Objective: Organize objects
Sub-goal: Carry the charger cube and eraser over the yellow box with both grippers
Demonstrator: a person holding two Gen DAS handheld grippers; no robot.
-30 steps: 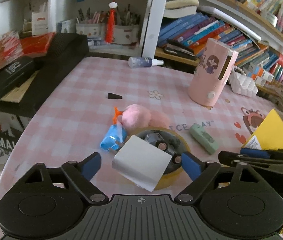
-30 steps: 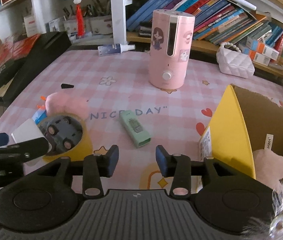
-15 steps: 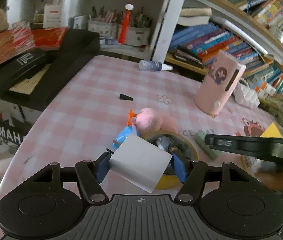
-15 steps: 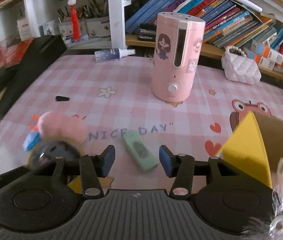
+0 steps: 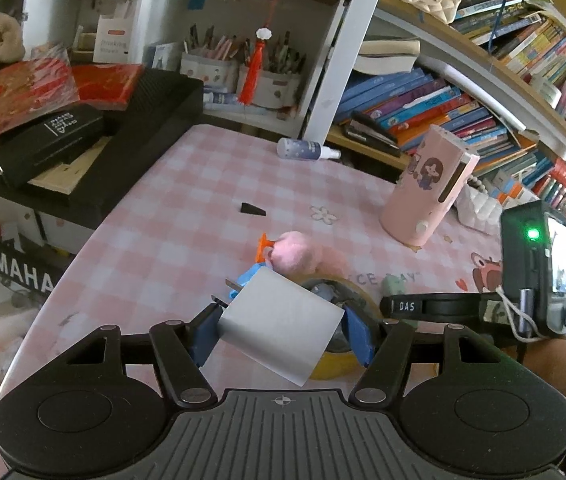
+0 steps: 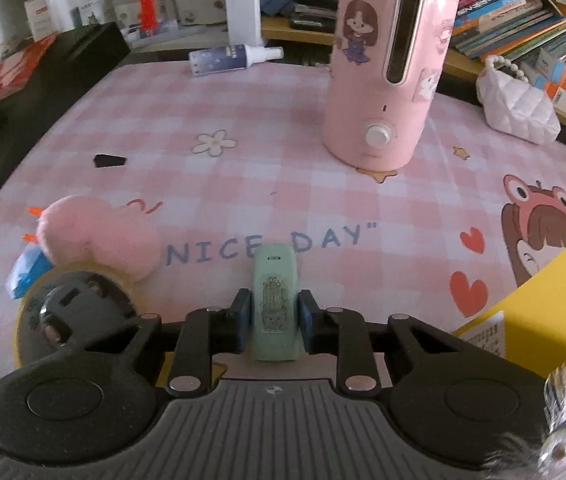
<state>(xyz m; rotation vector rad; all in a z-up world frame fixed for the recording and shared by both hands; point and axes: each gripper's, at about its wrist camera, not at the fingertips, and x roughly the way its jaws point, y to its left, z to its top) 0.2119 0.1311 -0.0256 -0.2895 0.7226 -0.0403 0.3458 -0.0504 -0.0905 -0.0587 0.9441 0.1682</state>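
Note:
My left gripper [image 5: 279, 330] is shut on a white plug charger [image 5: 279, 328], its prongs pointing up and to the left; I hold it just above the pink checked tablecloth [image 5: 187, 216]. My right gripper [image 6: 274, 322] is shut on a mint-green case with a cactus picture [image 6: 274, 300], pads pressing its two long sides, low over the cloth. In the left wrist view the right gripper [image 5: 393, 302] comes in from the right. Left of it lie a pink plush [image 6: 95, 236], a blue item [image 6: 29, 272] and a yellow tape roll [image 6: 27, 312] with a toy car inside.
A tall pink humidifier [image 6: 383, 68] stands at the back. A spray bottle [image 6: 235, 58] lies near the shelf, a small black piece [image 6: 109, 160] on the cloth. A cardboard box with a yellow flap [image 6: 555, 280] is at the right, a white quilted bag [image 6: 519, 108] behind it.
The left jaws closed on the white charger and raised it a little. The right gripper moved forward over the green case and shut on it.

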